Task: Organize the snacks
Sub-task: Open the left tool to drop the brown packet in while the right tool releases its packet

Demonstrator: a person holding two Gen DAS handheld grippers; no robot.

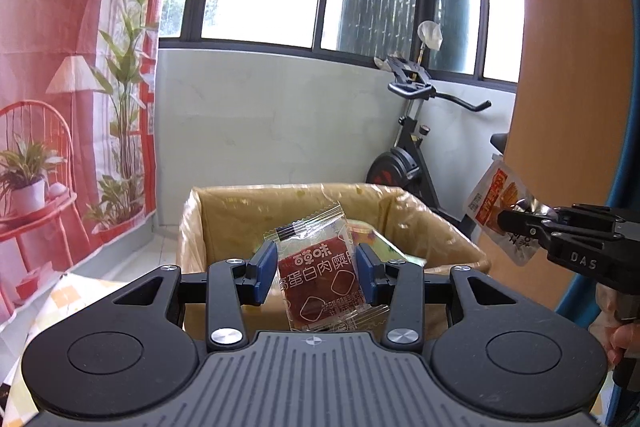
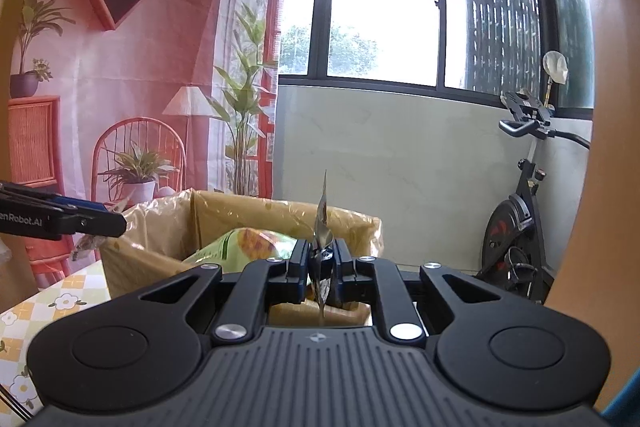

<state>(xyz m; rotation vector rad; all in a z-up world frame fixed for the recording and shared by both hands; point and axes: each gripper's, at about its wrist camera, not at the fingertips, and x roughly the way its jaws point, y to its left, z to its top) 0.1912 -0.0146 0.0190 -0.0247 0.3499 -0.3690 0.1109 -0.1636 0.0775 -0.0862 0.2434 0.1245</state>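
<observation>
The left tool (image 1: 316, 273) fills the bottom of its own view, its blue pads (image 1: 264, 273) narrowly set and pressing both sides of a clear packet (image 1: 320, 267) with a red slab and white lettering inside. The packet stands upright at the centre of the frame, in front of the box (image 1: 224, 215), an open carton lined with plastic film that sits at mid-frame. At the right edge of that view the right tool (image 1: 520, 221) reaches in from the side, clamped on an orange-and-white pouch (image 1: 494, 201) that hangs tilted in front of a wooden panel (image 1: 568, 67). A hand (image 1: 622, 341) shows at the lower right.

In the right wrist view the right tool (image 2: 322, 261) is closed tight on the pouch (image 2: 322, 227), seen edge-on as a thin silvery strip rising at the centre. Behind it lies the box (image 2: 160, 227), with a green bag (image 2: 240, 245) inside. The left tool (image 2: 116, 223) enters at mid-left. A flowered tabletop (image 2: 60, 303) shows at lower left, and an exercise bike (image 2: 516, 227) stands at the right.
</observation>
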